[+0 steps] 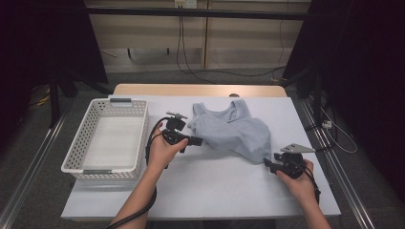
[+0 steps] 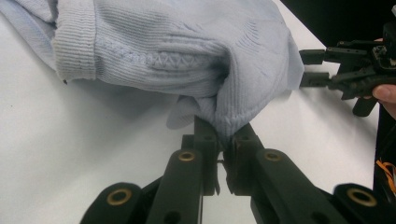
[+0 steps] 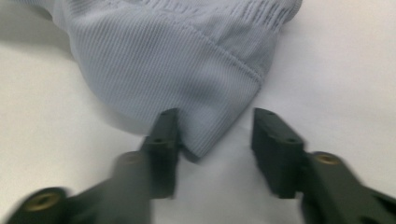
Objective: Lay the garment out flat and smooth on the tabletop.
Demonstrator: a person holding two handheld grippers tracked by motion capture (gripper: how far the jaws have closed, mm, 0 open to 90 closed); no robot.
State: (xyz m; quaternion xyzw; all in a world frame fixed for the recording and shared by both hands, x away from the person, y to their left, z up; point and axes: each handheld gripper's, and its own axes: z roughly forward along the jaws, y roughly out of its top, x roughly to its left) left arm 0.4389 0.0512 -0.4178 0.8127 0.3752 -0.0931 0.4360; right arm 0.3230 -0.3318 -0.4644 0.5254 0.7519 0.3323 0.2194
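Observation:
A light blue ribbed tank top (image 1: 234, 129) lies crumpled on the white table (image 1: 215, 191), straps toward the far edge. My left gripper (image 1: 198, 140) is at its left hem; in the left gripper view the jaws (image 2: 224, 140) are shut on a pinched fold of the top (image 2: 187, 51). My right gripper (image 1: 267, 163) is at the near right corner. In the right gripper view its jaws (image 3: 215, 128) stand apart around the pointed corner of the top (image 3: 177, 60); the left jaw touches the fabric, the right jaw stays off it. The right gripper (image 2: 310, 67) also shows far off in the left gripper view.
A white perforated basket (image 1: 81, 138) sits at the left side of the table, nothing inside it. Bare white surface lies in front of the garment. Dark curtains stand at both sides, with cables on the floor beyond the far edge.

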